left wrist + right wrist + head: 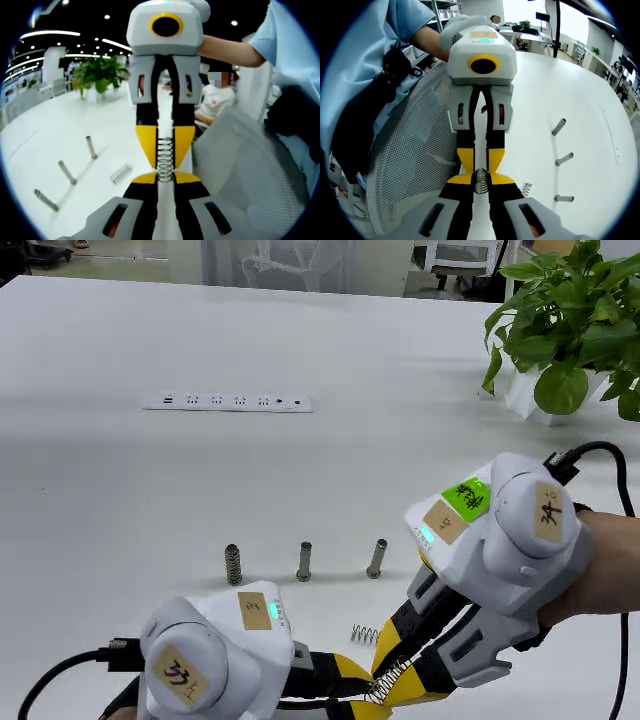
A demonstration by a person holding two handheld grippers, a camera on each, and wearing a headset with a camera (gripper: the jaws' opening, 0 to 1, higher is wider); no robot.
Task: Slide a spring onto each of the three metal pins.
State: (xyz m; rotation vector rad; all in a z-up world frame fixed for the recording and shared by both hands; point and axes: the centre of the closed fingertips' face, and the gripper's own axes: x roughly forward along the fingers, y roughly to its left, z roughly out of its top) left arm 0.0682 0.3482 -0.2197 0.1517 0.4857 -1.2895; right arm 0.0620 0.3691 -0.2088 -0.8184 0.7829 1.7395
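white table (120, 470) in what looks like an open office, with a power strip (228, 402) laid flat at the back and a plant (570, 330) parked in the far right corner.

along the row, left to right: the left pin (232, 549) is already sleeved with a fitted spring (233, 568), so one of three can be counted as done. the middle pin (304, 561) and right pin (376, 558) are stood upright and bare. a loose spring (365, 634) is seen lying flat on the table, near the right pin on the camera's side, probably kept handy for a bare pin.

closer in, the left gripper (362, 706) is held in from the lower left and the right gripper (400, 672) from the upper right, tips nearly meeting. a held spring (388, 682) is carried between them, clear of the table.

in the left gripper view, the left gripper (162, 179) is closed down narrow on the near end of the held spring (164, 157). the right gripper (165, 145) is pinched onto the far end, jaws only a spring's width apart. it's probably being passed over or re-gripped so it can be pointed end-on at a pin, but that's a guess. the bare pins are well apart from it.
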